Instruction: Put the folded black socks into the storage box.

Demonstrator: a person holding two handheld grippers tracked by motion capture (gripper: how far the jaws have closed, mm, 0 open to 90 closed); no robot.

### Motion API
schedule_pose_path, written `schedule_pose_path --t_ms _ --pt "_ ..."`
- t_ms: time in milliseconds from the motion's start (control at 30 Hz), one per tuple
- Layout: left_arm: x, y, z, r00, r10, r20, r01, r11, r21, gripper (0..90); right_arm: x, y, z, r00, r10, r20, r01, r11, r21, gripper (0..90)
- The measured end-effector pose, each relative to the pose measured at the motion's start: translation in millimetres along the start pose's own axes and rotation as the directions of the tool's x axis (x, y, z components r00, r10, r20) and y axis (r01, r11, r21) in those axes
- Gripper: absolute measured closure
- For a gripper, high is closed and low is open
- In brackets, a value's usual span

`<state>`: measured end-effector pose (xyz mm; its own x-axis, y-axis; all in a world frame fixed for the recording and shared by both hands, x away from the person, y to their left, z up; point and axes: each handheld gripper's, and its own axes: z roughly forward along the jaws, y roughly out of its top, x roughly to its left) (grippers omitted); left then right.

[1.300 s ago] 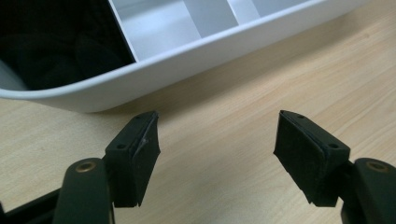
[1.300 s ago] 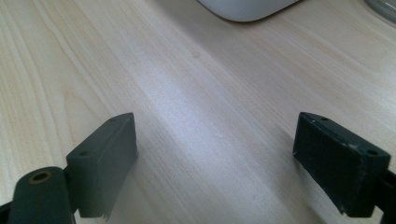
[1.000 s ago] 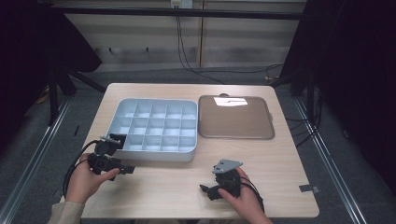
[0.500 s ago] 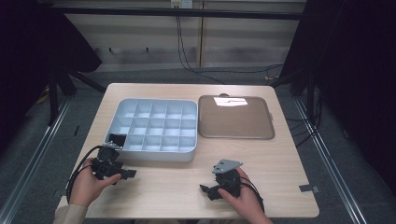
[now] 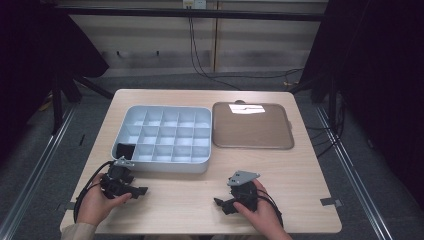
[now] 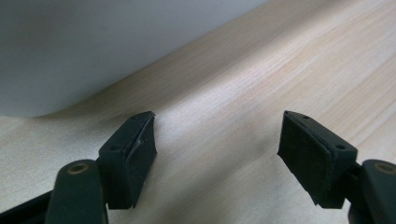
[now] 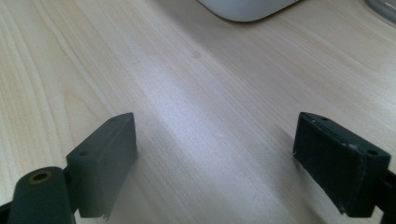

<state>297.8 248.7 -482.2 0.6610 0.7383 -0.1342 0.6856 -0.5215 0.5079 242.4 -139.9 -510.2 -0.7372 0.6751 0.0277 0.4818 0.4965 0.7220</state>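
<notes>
Nothing looks begun: both tongs, left (image 5: 141, 190) and right (image 5: 218, 201), rest released and empty on the tabletop (image 5: 190, 200) near the bin (image 5: 162, 137), whose one near-left cell holds something dark

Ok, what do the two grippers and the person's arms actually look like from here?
Both are black handheld tools. The left gripper and right gripper each carry a grey three-cornered plate on top and trail a black cable. Up close, each has two blocky black jaws with flat pads, small screw holes, and a brass-coloured pivot at the base. A beige sleeve shows at the left wrist.
</notes>
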Motion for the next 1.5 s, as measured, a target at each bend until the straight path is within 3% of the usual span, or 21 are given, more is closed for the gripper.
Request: schedule_pose_path --t_ms 267,400,600,733,1133,1500 --pt "-1.8 -3.2 2.6 0.9994 0.033 -0.009 -0.033 0.9989 -0.032 23.1 -0.3 0.0 0.1 1.0 -0.004 0.0 0.004 1.0 -0.001 13.0" --pt "-1.7 -6.2 3.8 0.9971 0.071 -0.028 -0.072 0.9959 -0.055 21.7 -0.2 0.0 0.1 1.0 -0.004 0.0 0.004 1.0 -0.001 13.0" --pt "-2.6 -9.8 5.7 0.995 0.092 -0.039 -0.095 0.9922 -0.081 18.2 -0.2 0.0 0.1 1.0 -0.004 0.0 0.004 1.0 -0.001 13.0" --pt "-2.1 -12.5 8.8 0.9903 0.131 -0.046 -0.136 0.9846 -0.11 15.4 -0.2 0.0 0.1 1.0 -0.004 0.0 0.004 1.0 -0.001 13.0" --pt "-0.3 -18.4 11.3 0.9887 0.144 -0.042 -0.149 0.9746 -0.167 12.7 -0.2 0.0 0.1 1.0 -0.004 0.0 0.004 1.0 -0.001 13.0" --pt "-0.6 -20.1 14.0 0.9881 0.149 -0.038 -0.154 0.9701 -0.188 7.9 -0.2 0.0 0.1 1.0 -0.004 0.0 0.004 1.0 -0.001 13.0"
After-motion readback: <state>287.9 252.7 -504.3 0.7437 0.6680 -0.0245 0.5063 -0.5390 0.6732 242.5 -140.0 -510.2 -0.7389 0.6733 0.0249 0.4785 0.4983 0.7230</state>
